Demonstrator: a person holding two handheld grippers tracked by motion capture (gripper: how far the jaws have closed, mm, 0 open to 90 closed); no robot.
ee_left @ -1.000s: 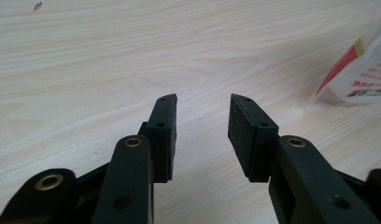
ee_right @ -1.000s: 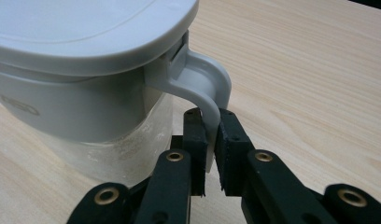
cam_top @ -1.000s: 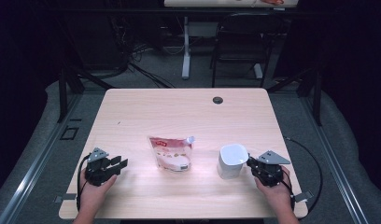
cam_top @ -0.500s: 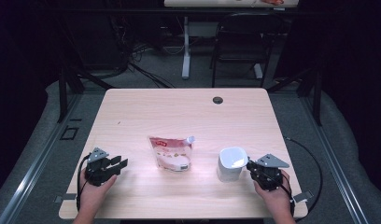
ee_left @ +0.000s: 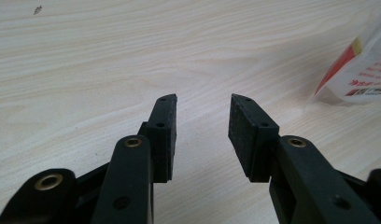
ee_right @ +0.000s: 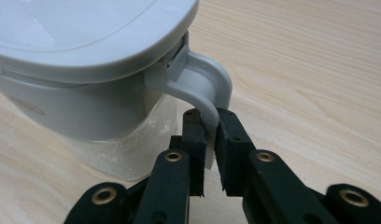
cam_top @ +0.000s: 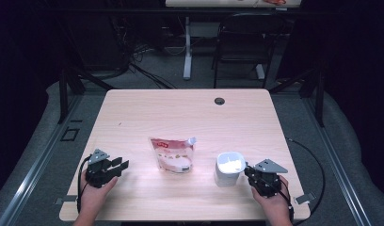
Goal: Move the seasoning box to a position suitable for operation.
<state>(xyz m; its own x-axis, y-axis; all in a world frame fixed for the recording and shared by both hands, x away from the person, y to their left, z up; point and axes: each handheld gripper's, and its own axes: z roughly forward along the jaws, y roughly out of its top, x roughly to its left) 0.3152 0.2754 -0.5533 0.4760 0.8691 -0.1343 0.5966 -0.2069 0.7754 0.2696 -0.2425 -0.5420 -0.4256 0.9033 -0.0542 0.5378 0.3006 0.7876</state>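
Pouch (cam_top: 172,154) near the desk's (cam_top: 180,113) front edge, centre-left: red printing on the white face, too small to read. Left gripper view: red characters on the pouch corner, blurred, unreadable. No other text anywhere.

The high view is looking down and forward from above the person's side, taking in the whole table (cam_top: 180,113) from far off. The left gripper view is sitting low and very near the wood, looking along its jaws toward the pouch (ee_left: 361,70). The right gripper view is looking from very close at the jug (ee_right: 86,70). All three are sharing the tabletop.
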